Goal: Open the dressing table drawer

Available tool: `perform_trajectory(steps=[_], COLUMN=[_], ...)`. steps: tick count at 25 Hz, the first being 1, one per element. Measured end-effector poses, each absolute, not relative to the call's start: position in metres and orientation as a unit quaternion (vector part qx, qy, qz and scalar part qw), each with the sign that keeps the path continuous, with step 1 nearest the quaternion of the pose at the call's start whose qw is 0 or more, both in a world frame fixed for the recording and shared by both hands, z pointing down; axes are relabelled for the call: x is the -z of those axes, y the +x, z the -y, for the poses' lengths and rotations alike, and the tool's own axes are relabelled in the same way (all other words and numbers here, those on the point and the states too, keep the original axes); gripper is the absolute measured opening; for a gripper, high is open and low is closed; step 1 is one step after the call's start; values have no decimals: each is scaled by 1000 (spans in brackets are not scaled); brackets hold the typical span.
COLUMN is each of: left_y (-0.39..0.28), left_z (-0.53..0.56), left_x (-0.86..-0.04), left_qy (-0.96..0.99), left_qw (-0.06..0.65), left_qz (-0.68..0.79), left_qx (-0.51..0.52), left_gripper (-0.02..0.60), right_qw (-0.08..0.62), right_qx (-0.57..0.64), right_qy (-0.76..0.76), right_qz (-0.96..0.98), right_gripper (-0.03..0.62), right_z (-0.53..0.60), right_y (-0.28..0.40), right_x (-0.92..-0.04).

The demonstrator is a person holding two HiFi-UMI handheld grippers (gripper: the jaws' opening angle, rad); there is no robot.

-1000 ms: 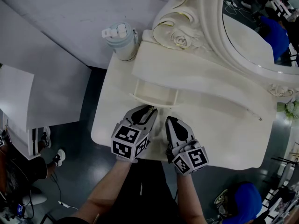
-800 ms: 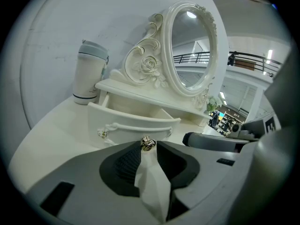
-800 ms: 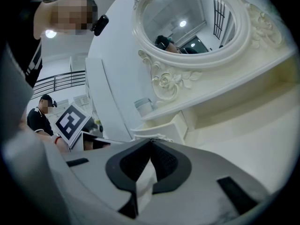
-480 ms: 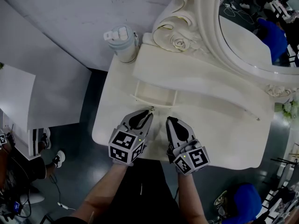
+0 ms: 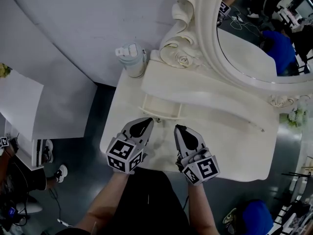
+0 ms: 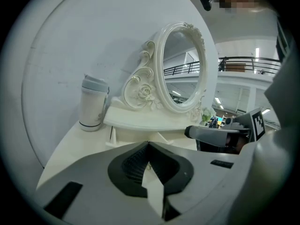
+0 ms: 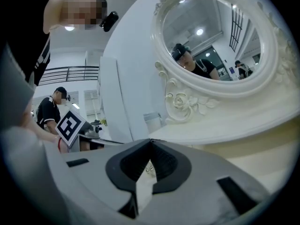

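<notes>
The drawer (image 5: 161,107) is judged light and stiff, best pulled by its small knob (image 5: 157,118); the left tongs (image 5: 146,122) and right tongs (image 5: 178,128) are clenched empty.

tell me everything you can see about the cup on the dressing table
The cup is a tall pale tumbler with a blue-grey lid and a dark ring round its foot, plastic by its look. It stands upright on the back left corner of the dressing table, close beside the carved mirror frame and near the wall. Only the tabletop clearly touches it.
</notes>
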State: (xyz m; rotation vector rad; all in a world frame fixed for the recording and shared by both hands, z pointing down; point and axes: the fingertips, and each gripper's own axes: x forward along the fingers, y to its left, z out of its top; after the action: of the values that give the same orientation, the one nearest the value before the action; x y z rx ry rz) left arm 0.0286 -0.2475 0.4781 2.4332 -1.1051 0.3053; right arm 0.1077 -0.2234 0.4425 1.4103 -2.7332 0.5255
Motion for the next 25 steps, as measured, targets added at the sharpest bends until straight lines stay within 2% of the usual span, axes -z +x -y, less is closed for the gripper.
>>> perform_trajectory(steps=[25], left_y=[1], left_z=[253], left_x=[-344], left_qy=[913], left_qw=[124], left_qz=[390], left_qx=[-2], left_gripper=[0], right_qw=[-4], right_qx=[-71], right_qy=[448], right_qz=[891], right_gripper=[5], right_z=[229], right_y=[92], right_x=[-330])
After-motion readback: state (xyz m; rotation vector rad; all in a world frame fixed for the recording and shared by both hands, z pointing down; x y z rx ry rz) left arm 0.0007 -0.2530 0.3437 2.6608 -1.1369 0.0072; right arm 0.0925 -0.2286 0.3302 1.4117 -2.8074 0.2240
